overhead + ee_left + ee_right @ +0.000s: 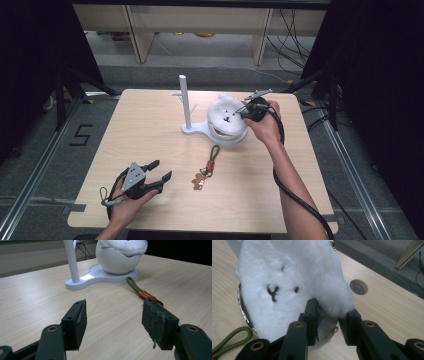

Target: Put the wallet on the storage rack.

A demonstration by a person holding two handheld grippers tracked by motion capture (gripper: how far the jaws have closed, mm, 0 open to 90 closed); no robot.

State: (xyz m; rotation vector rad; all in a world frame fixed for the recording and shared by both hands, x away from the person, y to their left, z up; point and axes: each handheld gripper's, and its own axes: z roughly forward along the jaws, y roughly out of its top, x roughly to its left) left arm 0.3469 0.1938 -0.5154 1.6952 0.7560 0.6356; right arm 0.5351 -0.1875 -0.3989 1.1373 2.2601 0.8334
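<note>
A white plush toy [226, 111] with a stitched face lies in a white egg-shaped bowl [228, 137] on a white stand with an upright post [184, 100]. My right gripper [244, 112] is at the toy's right side. In the right gripper view its jaws [330, 321] stand apart, with a fluffy lobe of the plush toy [287, 282] between them; the pads do not squeeze it. A keychain [208, 167] with a green loop, an orange band and a gingerbread charm [198, 181] lies in front of the bowl. My left gripper [161, 170] rests open at the front left, empty [115, 315], pointing toward the keychain [145, 293].
The wooden table [150, 130] has a round hole [358, 287] near its right side. Black cables trail from both grippers. Beyond the far edge stand shelf legs [260, 40] and floor cables; dark curtains flank the table.
</note>
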